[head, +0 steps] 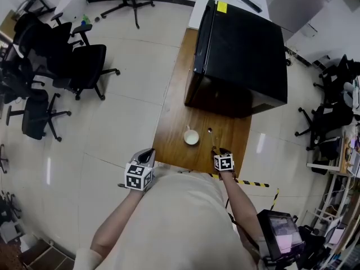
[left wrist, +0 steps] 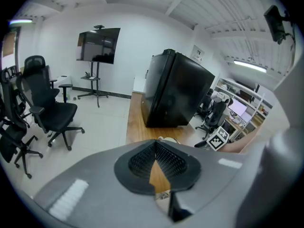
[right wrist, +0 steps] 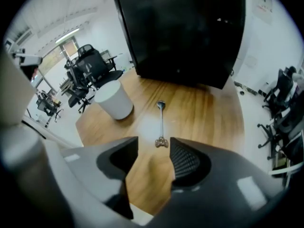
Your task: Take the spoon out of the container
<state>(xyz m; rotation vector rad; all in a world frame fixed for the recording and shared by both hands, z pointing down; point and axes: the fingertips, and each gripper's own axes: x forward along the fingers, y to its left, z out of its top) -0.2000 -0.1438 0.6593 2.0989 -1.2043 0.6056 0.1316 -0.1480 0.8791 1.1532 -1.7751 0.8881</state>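
My left hand-held gripper (head: 145,156) hangs off the counter's (head: 174,117) near left corner. Its pads are pressed together at the tips, with nothing between them. At its 1 o'clock the white cup (head: 191,137) stands upright on the wood, in front of the black cabinet (head: 242,49). The spoon (right wrist: 162,122) lies flat on the counter at the cup's 3 o'clock, near it but not touching. Its long axis runs 12 to 6, with the bowl pointing at 12 toward the cabinet and the handle end at 6 toward me. My right hand-held gripper (right wrist: 154,141) sits low over the wood with its jaws spread wide. The handle end lies just between the tips, and neither pad presses on it.
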